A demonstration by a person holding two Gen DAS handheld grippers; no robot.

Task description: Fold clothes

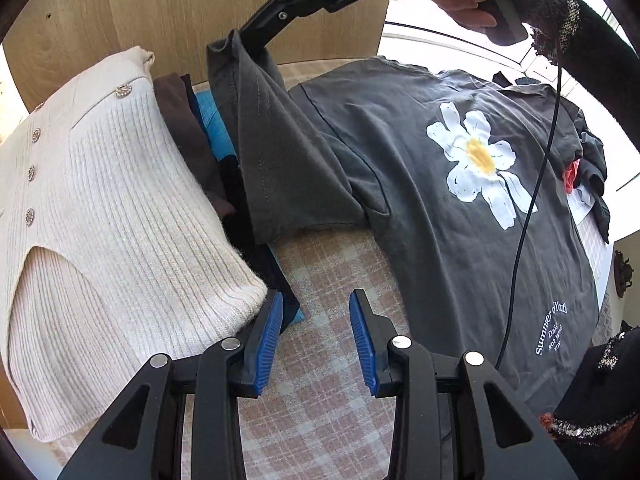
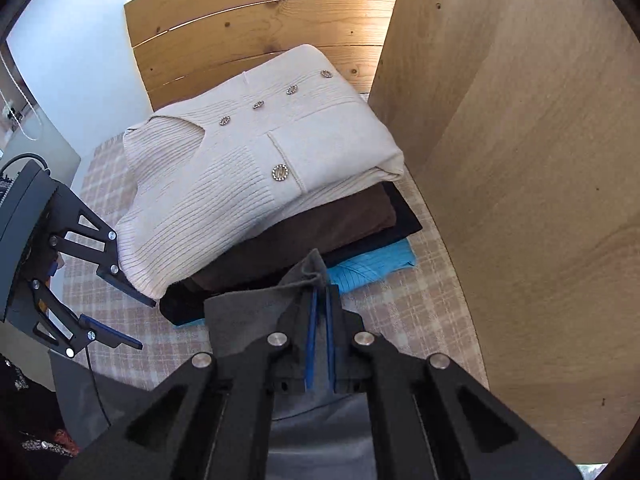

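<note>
The dark grey T-shirt [image 1: 420, 200] lay spread on the checked cloth [image 1: 316, 380] that covered the surface, its white flower print [image 1: 478, 160] and small white lettering facing up. One sleeve was lifted off the cloth, pinched at its hem by the right gripper [image 1: 236, 38], whose blue pads were clamped tight on the fabric. From the right wrist camera that pinch [image 2: 319, 280] showed close up: a fold of grey cloth squeezed between the two pads with almost no gap between them.

The left gripper [image 1: 316, 336] hung over bare checked cloth with its jaws partly apart and nothing between them. One of its fingers sat just beside the edge of the cream ribbed cardigan [image 1: 100, 240].

That cardigan, with its sparkly round buttons, topped a folded stack [image 2: 288, 236] of brown, black and bright blue garments beside the raised sleeve. A light wooden panel [image 2: 520, 160] stood next to the stack, and slatted pine boards [image 2: 248, 28] lay behind it.

Only the left wrist view took in the shirt's printed body, a hand [image 1: 460, 0] on the right gripper's handle, a black cable [image 1: 536, 200] trailing across the shirt and a bit of red fabric [image 1: 572, 176] at its far edge. Only the right wrist view showed the whole stack, and the left gripper [image 2: 144, 324] from the side.
</note>
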